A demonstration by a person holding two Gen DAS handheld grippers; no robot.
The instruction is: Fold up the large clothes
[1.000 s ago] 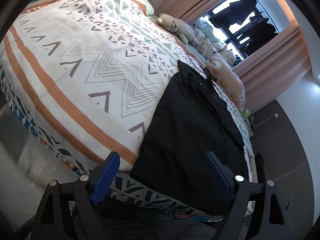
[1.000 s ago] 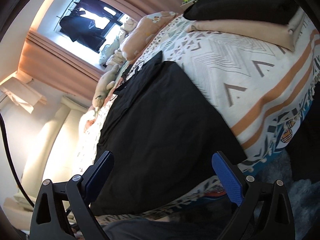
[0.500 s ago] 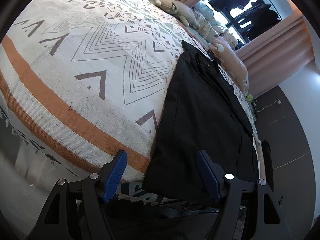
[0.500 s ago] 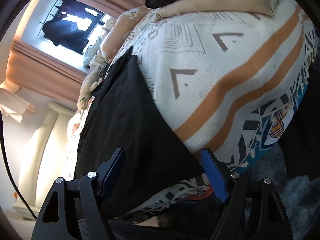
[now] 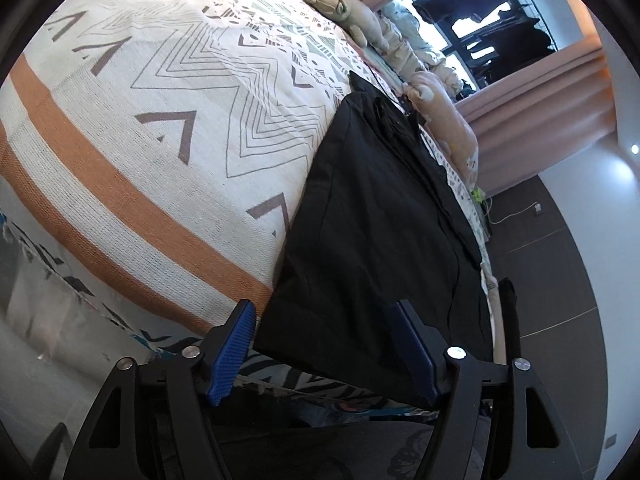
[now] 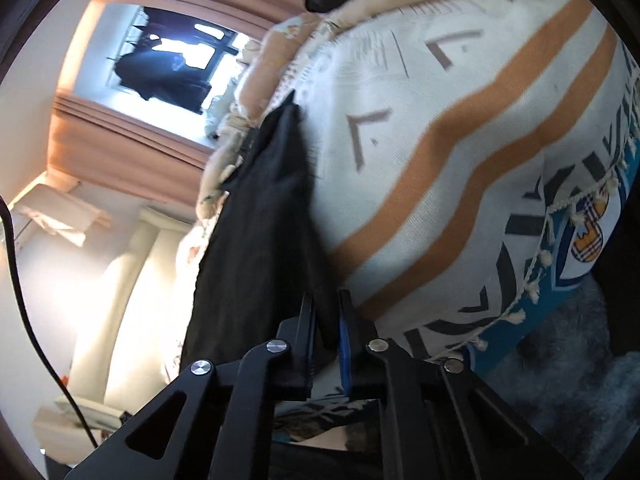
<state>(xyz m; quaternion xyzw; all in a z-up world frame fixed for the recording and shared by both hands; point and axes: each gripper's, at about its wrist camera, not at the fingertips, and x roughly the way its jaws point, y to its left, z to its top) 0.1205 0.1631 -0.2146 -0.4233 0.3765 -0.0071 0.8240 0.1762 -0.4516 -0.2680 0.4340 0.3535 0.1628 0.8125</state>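
Black garment (image 6: 260, 216) pinched at near hem corner by right tongs (image 6: 328, 336), blue pads clamped together on the cloth. Left tongs (image 5: 332, 350) apart, just narrowed, straddling the other near corner (image 5: 360, 240) without pressing it. Garment spread flat on bed's patterned blanket (image 5: 160, 120), near edge. Plush toys (image 5: 444, 120) lined along far side, below curtained window (image 5: 500, 24).

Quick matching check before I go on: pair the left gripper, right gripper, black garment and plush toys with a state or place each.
1. left gripper
2. right gripper
3. black garment
4. plush toys

a. lined along the bed's far side by the window
b. shut on fabric
c. open, astride a corner
d. spread flat on the patterned blanket

Pairs: 1-c, 2-b, 3-d, 4-a
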